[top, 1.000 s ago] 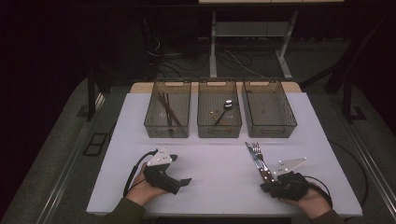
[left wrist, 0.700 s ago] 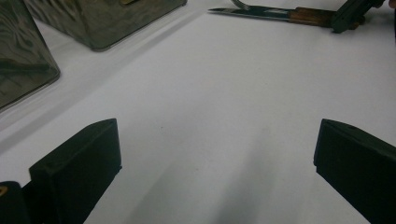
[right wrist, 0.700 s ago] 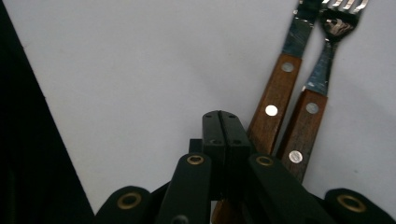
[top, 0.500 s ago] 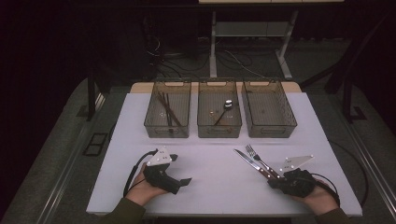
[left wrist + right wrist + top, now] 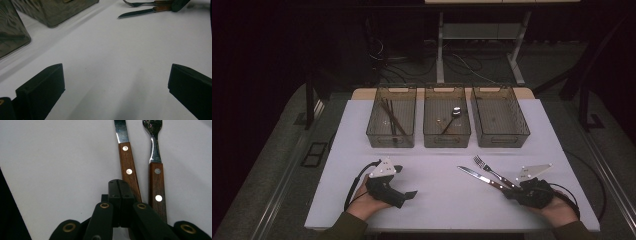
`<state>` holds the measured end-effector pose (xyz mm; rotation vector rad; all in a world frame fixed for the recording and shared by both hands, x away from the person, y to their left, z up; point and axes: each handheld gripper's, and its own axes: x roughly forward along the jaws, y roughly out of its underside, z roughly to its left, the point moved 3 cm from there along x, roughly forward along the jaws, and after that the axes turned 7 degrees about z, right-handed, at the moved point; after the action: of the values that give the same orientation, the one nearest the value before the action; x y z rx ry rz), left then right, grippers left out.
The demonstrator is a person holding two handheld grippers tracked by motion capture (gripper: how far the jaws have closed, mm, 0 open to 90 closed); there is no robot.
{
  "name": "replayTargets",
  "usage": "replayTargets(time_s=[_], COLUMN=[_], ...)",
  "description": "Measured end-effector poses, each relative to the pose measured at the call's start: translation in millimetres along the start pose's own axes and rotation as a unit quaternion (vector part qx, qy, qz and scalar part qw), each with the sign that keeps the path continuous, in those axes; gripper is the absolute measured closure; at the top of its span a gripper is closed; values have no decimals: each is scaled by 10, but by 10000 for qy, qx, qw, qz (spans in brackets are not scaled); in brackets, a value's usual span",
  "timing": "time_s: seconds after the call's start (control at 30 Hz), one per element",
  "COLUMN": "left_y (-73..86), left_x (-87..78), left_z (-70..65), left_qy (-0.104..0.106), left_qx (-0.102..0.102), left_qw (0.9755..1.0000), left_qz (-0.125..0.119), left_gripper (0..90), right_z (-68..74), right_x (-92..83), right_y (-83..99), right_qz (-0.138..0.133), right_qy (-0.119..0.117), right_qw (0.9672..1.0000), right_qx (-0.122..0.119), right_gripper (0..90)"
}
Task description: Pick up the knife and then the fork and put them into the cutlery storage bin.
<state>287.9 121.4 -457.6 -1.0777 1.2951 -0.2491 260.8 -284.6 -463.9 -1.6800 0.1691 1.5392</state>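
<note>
Two utensils, knife (image 5: 127,161) and fork (image 5: 156,173), beside closed right hand-held gripper (image 5: 121,195); left hand-held gripper (image 5: 113,86) spread.

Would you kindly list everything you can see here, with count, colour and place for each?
Table: one, white top, centre of the high view.
Bins: three, clear smoky plastic, in a row at the table's far side.
Sticks: a few, dark and thin, in the left bin.
Spoon-like utensil: one, dark handle, in the middle bin.
Knife: one, steel blade, wooden riveted handle, flat on the table beside the right gripper.
Fork: one, steel, wooden riveted handle, beside the knife.
Left gripper: black, jaws wide open over bare table.
Right gripper: black, jaws shut together, beside the knife handle.
Hands: two, at the near edge.
</note>
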Motion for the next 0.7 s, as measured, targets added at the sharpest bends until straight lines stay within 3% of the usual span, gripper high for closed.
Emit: replayTargets(time_s=[0.13, 0.27, 0.33, 0.47, 0.7], left_y=[1, 2, 4, 1, 9], left_x=[1, 10, 9, 6, 21], left_z=[-3, -1, 5, 7, 8], left_qy=[11, 26, 36, 54, 75], left_qx=[-12, -73, -65, -82, -120], left_qw=[10000, 10000, 10000, 10000, 9999], left_qz=[-1, -9, 14, 1, 18], left_gripper=[0, 0, 0, 0, 0], right_z=[10, 18, 9, -41, -69], right_x=[-23, -113, -106, -14, 124], right_y=[-7, -94, -142, -279, -475], right_qz=[-112, -451, -525, -523, -404], right_qy=[-138, -289, -331, -237, -273], right_qw=[9998, 9986, 9981, 9984, 9987], right_qx=[14, 32, 43, 4, -118], right_gripper=[891, 719, 677, 604, 596])
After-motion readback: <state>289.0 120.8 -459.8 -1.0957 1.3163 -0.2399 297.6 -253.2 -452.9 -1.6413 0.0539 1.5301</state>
